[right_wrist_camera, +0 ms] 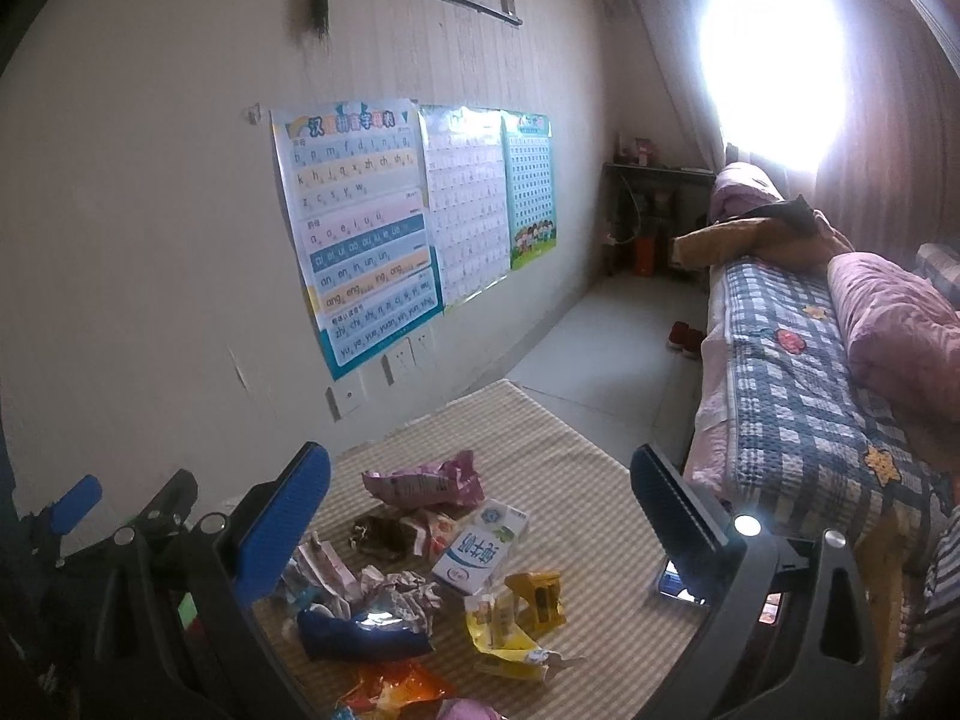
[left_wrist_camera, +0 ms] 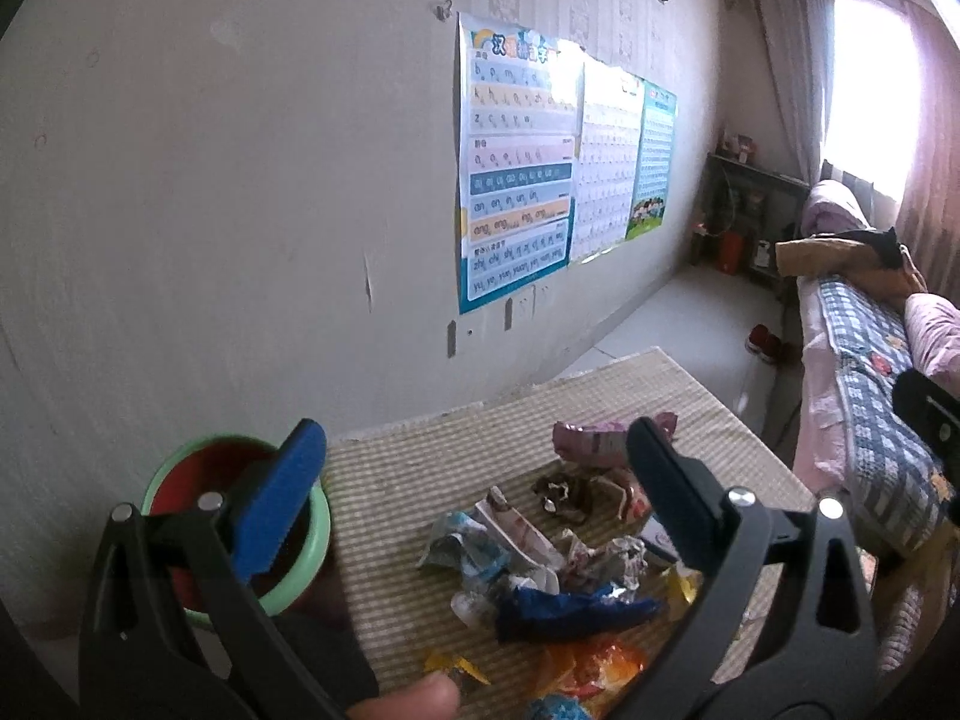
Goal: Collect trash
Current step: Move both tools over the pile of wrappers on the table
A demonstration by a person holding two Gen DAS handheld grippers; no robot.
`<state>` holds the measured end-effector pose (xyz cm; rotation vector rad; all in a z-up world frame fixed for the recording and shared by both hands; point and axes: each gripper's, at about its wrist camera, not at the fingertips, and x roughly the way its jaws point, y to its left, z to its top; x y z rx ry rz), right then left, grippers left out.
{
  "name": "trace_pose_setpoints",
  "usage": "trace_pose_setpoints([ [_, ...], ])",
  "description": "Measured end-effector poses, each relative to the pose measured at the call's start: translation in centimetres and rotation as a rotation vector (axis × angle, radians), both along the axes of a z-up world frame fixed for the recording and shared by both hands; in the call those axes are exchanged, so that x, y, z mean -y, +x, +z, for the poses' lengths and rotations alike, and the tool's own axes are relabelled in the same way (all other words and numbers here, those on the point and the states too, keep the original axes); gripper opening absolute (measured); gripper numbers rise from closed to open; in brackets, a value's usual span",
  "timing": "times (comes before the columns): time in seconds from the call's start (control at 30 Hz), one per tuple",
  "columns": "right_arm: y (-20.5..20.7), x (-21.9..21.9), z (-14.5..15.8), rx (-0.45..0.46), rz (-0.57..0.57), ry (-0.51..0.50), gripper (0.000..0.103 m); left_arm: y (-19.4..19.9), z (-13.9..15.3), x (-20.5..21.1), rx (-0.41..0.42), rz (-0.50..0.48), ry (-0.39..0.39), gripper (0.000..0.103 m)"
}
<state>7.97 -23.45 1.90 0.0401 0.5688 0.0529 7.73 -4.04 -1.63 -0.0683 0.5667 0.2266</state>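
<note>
A heap of crumpled wrappers [left_wrist_camera: 540,558] lies on a striped mat [left_wrist_camera: 456,450]: a pink bag [left_wrist_camera: 591,444], a dark blue wrapper [left_wrist_camera: 564,609], an orange bag [left_wrist_camera: 594,669]. My left gripper [left_wrist_camera: 474,480] hangs open above the heap, nothing between its fingers. A green-rimmed red bin [left_wrist_camera: 180,480] stands at the mat's left edge, behind the left finger. In the right wrist view the same heap shows the pink bag [right_wrist_camera: 426,483], a white milk carton [right_wrist_camera: 480,546], a yellow wrapper [right_wrist_camera: 516,618] and the blue wrapper [right_wrist_camera: 360,630]. My right gripper [right_wrist_camera: 480,492] is open over it, empty.
A wall with learning posters [right_wrist_camera: 360,228] runs along the left. A bed with a checked quilt [right_wrist_camera: 792,396] lies to the right of the mat. A phone [right_wrist_camera: 678,588] rests on the mat's right side. Red shoes [right_wrist_camera: 684,336] sit on the floor beyond. A thumb [left_wrist_camera: 408,699] shows at the bottom.
</note>
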Motion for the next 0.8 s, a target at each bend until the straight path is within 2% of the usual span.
trace_pose_setpoints([
  [0.2, -0.2, -0.6, -0.1, 0.003, 0.009, -0.004, 0.096, -0.8, -0.2, -0.2, 0.003, -0.008, 0.016, 0.098],
  [0.43, -0.2, -1.5, -0.5, -0.005, 0.029, -0.019, 0.096, -0.9, -0.4, -1.1, -0.010, -0.013, -0.011, 0.098],
  [0.67, 0.0, -2.5, -1.3, -0.026, 0.052, -0.013, 0.096, -1.4, -1.0, -1.5, -0.010, -0.036, 0.032, 0.098],
  [0.8, 0.0, -3.0, -2.4, -0.071, 0.074, 0.010, 0.096, -1.6, -2.0, -2.8, -0.057, -0.034, 0.025, 0.098],
])
